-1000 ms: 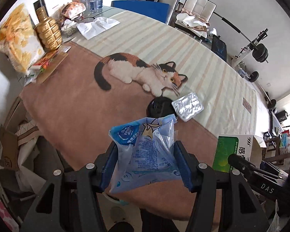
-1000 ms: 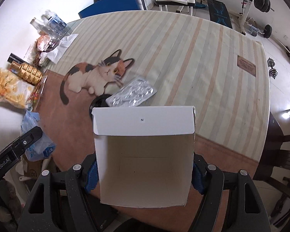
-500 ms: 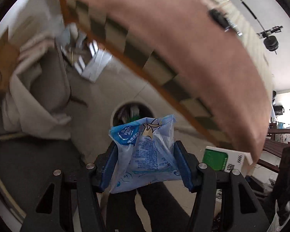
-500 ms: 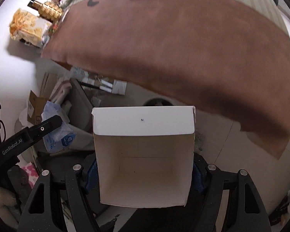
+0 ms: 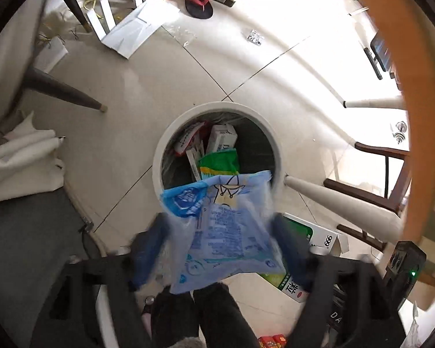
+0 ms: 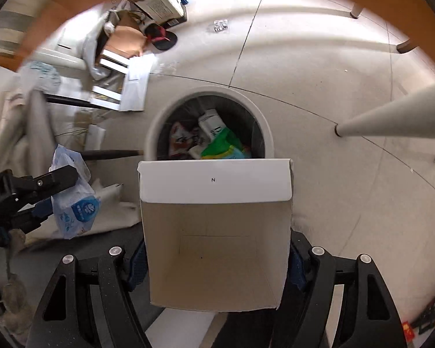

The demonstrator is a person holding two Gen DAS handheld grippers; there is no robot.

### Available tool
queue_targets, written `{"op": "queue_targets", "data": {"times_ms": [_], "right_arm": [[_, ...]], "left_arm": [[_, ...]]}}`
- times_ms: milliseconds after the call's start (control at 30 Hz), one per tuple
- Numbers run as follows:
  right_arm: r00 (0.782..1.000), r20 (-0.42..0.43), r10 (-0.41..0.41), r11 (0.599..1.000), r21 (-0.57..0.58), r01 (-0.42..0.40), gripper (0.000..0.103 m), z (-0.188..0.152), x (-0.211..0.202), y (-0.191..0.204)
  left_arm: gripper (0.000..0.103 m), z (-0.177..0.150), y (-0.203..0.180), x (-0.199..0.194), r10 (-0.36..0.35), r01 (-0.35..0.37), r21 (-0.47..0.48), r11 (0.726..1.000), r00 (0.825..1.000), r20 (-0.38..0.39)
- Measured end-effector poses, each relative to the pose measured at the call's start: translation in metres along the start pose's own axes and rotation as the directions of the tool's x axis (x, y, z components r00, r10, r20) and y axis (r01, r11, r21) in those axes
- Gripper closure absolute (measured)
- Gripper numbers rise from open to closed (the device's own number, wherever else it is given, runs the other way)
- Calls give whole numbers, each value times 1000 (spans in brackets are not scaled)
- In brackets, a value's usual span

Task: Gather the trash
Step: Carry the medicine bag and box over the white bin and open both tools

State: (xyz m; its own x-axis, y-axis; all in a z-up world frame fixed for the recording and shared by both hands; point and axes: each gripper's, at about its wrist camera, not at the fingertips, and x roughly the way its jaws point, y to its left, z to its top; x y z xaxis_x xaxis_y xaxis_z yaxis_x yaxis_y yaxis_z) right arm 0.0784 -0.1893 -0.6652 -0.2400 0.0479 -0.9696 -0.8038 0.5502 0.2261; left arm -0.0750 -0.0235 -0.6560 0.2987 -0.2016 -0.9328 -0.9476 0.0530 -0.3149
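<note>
My left gripper [image 5: 220, 249] has just been opening, fingers spread w/ the crinkly blue plastic wrapper [image 5: 217, 229] loose between them, pads no longer squeezing it, right above the near rim of the round white trash bin [image 5: 159, 156]. Bin holds crumpled packets & a small carton on a dark liner. My right gripper [image 6: 216, 258] pinches the flat-sided white cardboard box [image 6: 216, 232] by both side walls, open mouth toward me, flap edge over the bin's near rim.
</note>
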Motion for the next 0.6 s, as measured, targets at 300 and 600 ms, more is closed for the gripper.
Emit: {"op": "queue_targets", "data": {"times_ms": [300, 600], "right_arm": [[998, 61, -11, 997, -78, 16, 0, 24, 32, 5], [970, 100, -221, 963, -137, 233, 0, 22, 7, 23]], "left_arm": [[1, -12, 21, 10, 138, -140, 14, 990, 985, 106], [1, -42, 6, -8, 309, -327, 88, 941, 936, 170]]}}
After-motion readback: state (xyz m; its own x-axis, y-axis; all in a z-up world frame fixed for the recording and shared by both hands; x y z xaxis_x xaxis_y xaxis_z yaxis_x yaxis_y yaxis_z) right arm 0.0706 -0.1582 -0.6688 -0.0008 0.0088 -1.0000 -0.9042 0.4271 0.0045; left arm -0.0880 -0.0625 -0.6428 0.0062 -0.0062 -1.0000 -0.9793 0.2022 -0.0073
